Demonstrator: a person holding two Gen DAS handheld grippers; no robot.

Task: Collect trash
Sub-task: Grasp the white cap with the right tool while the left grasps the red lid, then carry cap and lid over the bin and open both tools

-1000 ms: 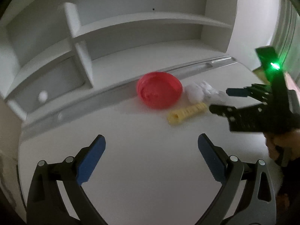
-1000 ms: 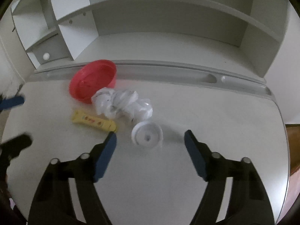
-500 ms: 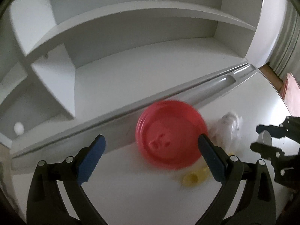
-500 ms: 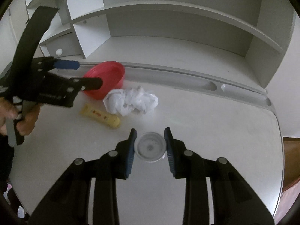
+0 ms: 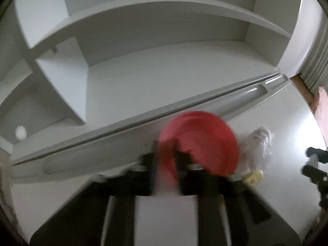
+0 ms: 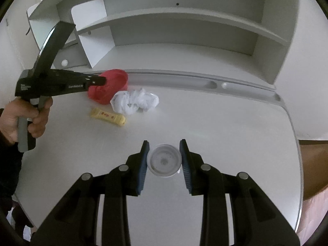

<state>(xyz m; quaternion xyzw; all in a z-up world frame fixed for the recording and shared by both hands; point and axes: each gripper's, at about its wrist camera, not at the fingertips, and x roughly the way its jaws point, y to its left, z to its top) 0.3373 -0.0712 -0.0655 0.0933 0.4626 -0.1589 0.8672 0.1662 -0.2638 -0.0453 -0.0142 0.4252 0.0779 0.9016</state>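
My left gripper (image 5: pixel 165 160) is shut on the rim of a red plastic bowl (image 5: pixel 203 141), tilting it up off the white desk; the view is blurred. The right wrist view shows the same grip, with the left gripper (image 6: pixel 102 81) on the red bowl (image 6: pixel 108 88). My right gripper (image 6: pixel 164 160) is shut on a small white plastic cup (image 6: pixel 164 161) and holds it above the desk. A crumpled white tissue (image 6: pixel 136 100) and a yellow wrapper (image 6: pixel 108 116) lie on the desk beside the bowl. The tissue (image 5: pixel 258 147) and the wrapper (image 5: pixel 253 177) also show in the left wrist view.
A white shelf unit (image 6: pixel 184 30) stands along the back of the desk behind a grooved pencil tray (image 6: pixel 205 82). A small white knob (image 6: pixel 64 62) sits on a left drawer. The desk's right edge (image 6: pixel 297 153) drops to a wooden floor.
My left gripper closed on the red bowl's rim and tipped it up. My right gripper kept its grip on the white cup and drew back from the trash pile.
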